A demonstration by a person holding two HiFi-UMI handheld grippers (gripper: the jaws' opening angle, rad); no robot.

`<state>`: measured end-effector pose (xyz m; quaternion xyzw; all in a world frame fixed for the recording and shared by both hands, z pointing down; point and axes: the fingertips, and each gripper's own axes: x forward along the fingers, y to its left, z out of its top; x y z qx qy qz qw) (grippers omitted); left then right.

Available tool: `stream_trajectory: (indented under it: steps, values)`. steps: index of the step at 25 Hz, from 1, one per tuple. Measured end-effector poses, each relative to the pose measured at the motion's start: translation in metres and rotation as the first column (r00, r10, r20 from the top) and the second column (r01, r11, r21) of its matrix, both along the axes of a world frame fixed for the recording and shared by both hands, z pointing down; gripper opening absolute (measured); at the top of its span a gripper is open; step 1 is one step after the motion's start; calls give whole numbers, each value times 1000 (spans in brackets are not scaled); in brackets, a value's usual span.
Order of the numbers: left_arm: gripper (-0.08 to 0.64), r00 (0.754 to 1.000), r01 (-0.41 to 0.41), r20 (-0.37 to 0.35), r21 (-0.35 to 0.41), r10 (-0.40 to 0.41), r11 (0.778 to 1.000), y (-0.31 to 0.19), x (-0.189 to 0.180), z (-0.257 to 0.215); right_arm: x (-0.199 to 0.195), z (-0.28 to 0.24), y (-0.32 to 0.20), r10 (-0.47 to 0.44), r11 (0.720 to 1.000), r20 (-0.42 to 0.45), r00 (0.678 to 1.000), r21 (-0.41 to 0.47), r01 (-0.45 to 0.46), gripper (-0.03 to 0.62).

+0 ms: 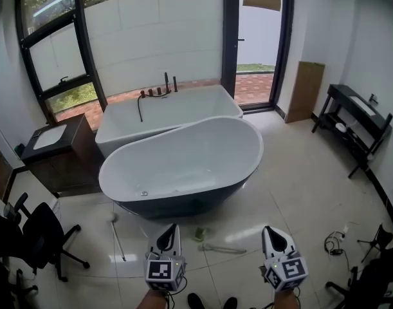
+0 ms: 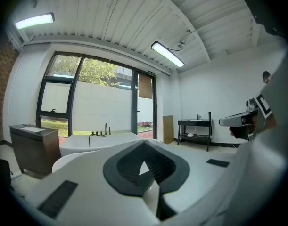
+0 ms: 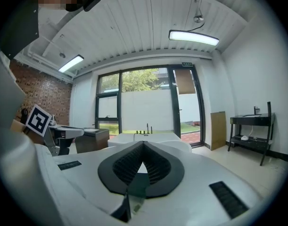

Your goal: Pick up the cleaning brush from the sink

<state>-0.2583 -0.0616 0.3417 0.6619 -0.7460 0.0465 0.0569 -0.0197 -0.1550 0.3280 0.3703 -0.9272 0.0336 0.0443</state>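
On the tiled floor (image 1: 299, 192) before the oval tub (image 1: 251, 137), just left of our left gripper (image 1: 170, 235), lies a white long-handled cleaning brush (image 1: 118, 237), well apart from the sink (image 1: 49, 136) on its dark cabinet (image 1: 67, 166). Our left gripper and right gripper (image 1: 274, 237) are both clenched and empty. Between them lie a small green thing (image 1: 199, 234) and a pale rod (image 1: 220, 248); the oval tub blocks our way to the rectangular bath (image 1: 119, 120)

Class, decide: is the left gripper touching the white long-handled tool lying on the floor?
Apart. The head view shows bare floor tiles between the left gripper and the white long-handled tool.
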Motion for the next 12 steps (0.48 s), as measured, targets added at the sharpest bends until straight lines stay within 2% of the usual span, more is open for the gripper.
stream_trajectory:
  steps: [4,6,9,12]
  values:
    - [6,1000,-17,-11,-14,17,1000,-21,-28,36,-37,32,-11,-57,998,-63,996,-4,57,0]
    - [6,1000,-7,-21,-46,6,999,-33,-46,70,-61,66,-23,-102,995,-113,988,-31,99,40]
    - [6,999,30,-14,-99,-31,995,-53,-71,124,-94,131,-47,-180,982,-195,964,-86,166,42]
    - [6,998,67,0,-151,-68,986,-83,-96,200,-126,228,-87,-255,965,-273,928,-131,227,73]
